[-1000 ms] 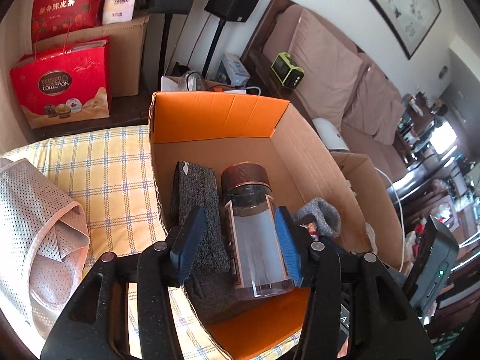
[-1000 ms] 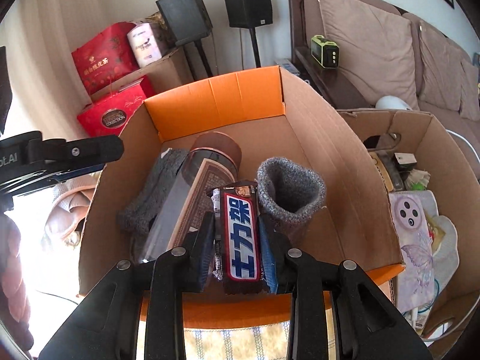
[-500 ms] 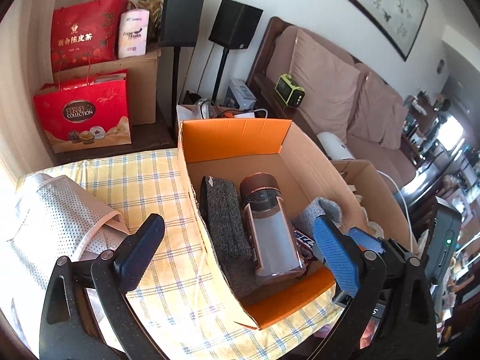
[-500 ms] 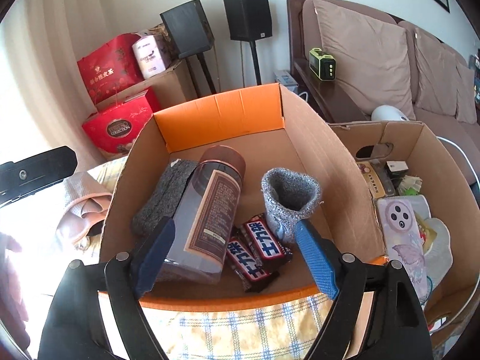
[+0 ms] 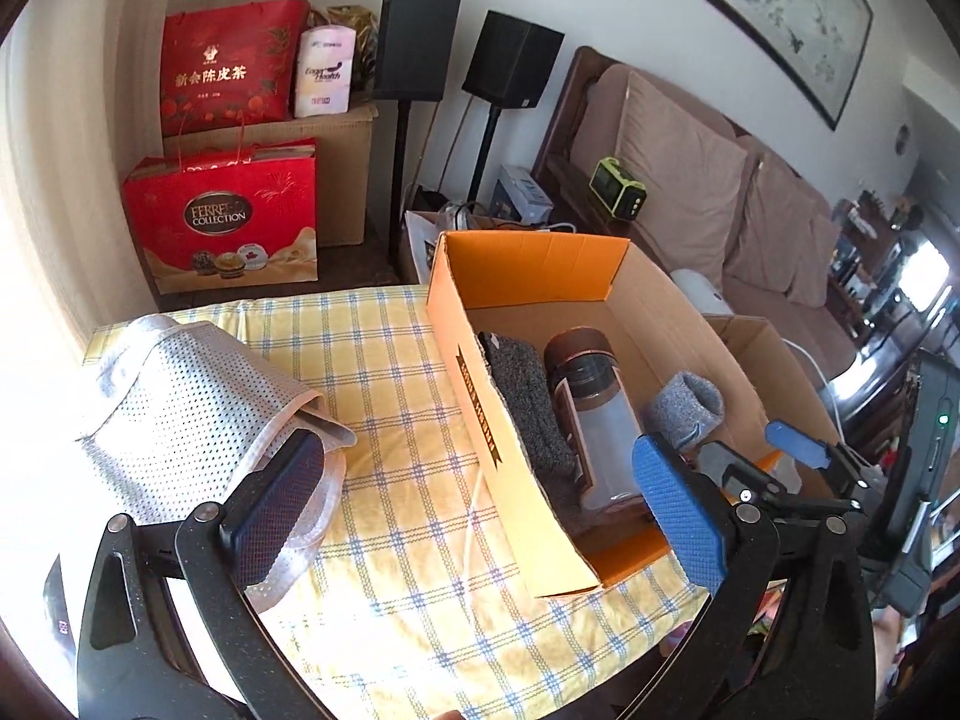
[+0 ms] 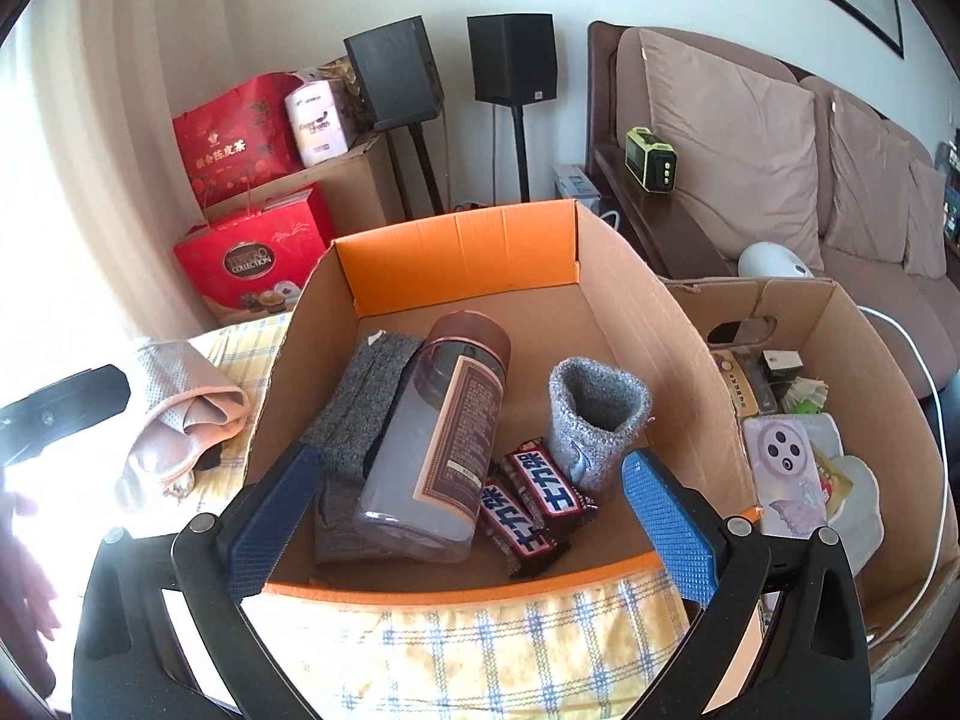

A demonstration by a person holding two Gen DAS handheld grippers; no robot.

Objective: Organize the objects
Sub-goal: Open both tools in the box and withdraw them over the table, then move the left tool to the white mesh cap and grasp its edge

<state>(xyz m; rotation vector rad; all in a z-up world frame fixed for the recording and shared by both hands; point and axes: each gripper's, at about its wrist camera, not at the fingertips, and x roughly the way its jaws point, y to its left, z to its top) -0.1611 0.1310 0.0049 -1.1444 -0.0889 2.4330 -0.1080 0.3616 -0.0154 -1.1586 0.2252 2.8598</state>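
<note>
Two views, left wrist first.
Left gripper (image 5: 477, 513): jaws spread wide, nothing between them, above the checked cloth (image 5: 408, 480).
Left pad (image 5: 273, 510): over the near edge of the folded mesh garment (image 5: 180, 402); touching or not, cannot tell.
Right pad (image 5: 678, 516): over the near end of the cardboard box (image 5: 480, 396).
Box contents: dark grey sock (image 5: 528, 402) along the left wall, bottle (image 5: 594, 414) lying flat just right of it, cap toward the far end, light grey sock (image 5: 684, 408) further right.
Right gripper (image 5: 798, 447): blue pad showing at the right, past the box.
Far left: red gift bags (image 5: 222, 216) against the wall.

Right wrist view.
Right gripper (image 6: 471, 519): jaws wide apart, empty, near the orange front edge of the cardboard box (image 6: 636, 324).
Bottle (image 6: 444, 444): flat on its side, touching the dark grey sock (image 6: 360, 414) on its left.
Chocolate bars (image 6: 528, 504): two, side by side between the bottle and the light grey sock (image 6: 597, 420).
Light grey sock: standing, mouth upward.
Second box (image 6: 840, 324): right of the first, walls touching, holding mixed small items.
Mesh garment (image 6: 174, 408): on the cloth, left of the box.
Left gripper: only a black part (image 6: 60, 408) seen at the left edge.
</note>
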